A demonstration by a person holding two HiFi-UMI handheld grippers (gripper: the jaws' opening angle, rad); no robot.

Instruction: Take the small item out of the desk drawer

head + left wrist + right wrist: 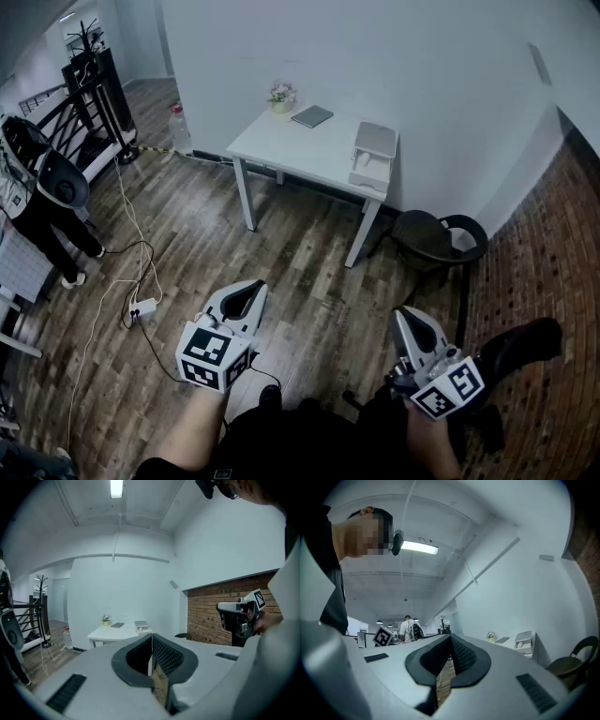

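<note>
A white desk (281, 150) stands against the far wall across the wooden floor. On its right end sits a small white drawer unit (373, 155), which also shows in the left gripper view (141, 626) and the right gripper view (524, 640). Its drawer looks closed, and no small item shows. Low and close to my body, my left gripper (246, 292) (151, 641) is shut with nothing in it. My right gripper (405, 317) (451, 644) is likewise shut and empty. Both are far short of the desk.
A small flower pot (280, 97) and a grey notebook (312, 116) lie on the desk. A dark chair (436, 239) stands at its right, a water bottle (180, 128) at its left. A cable with a power strip (142, 307) crosses the floor. A person (37, 187) stands at far left.
</note>
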